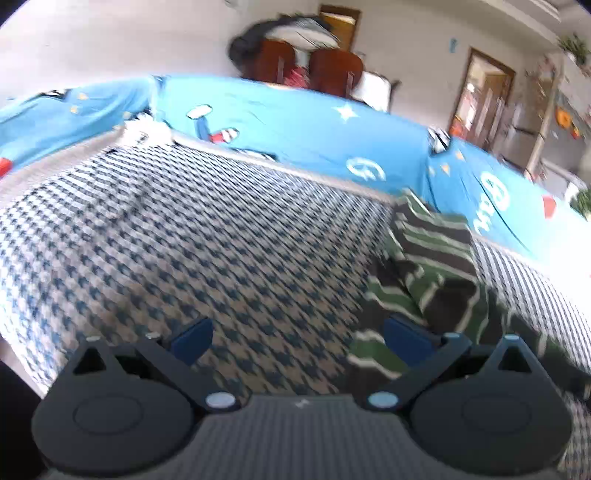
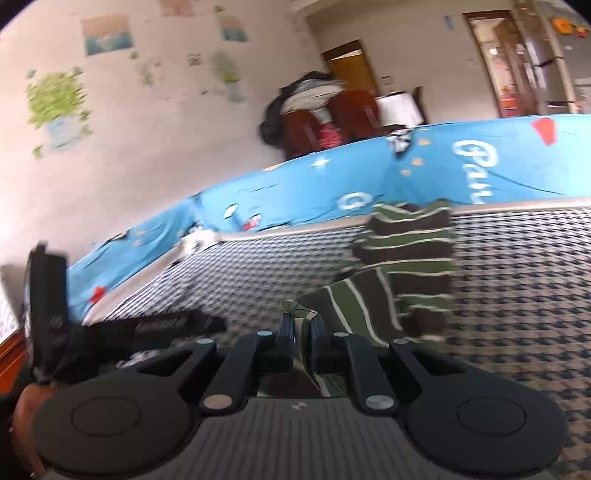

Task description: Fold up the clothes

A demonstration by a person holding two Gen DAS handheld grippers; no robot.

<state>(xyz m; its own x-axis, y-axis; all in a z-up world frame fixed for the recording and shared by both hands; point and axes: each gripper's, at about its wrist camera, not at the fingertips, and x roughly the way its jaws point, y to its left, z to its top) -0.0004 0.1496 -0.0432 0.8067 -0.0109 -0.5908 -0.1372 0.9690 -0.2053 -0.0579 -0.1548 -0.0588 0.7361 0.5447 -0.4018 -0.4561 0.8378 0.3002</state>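
The left gripper (image 1: 297,341) hovers low over the checked cover (image 1: 207,236), fingers spread wide and holding nothing; the striped shirt (image 1: 432,266) lies crumpled at its two o'clock; the right gripper (image 2: 302,341) is level, fingers closed on a fold of the striped shirt (image 2: 406,266); open cover stretches toward nine o'clock, ending at the blue sheet (image 2: 314,184).

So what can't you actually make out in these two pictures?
- Striped garment: its type is unclear; bunched and motion-blurred in both views.
- Its pinched edge: hidden inside the right hand-held gripper.
- Pile on the chairs: blurred, far off.
- Wall pictures: smeared, unreadable.
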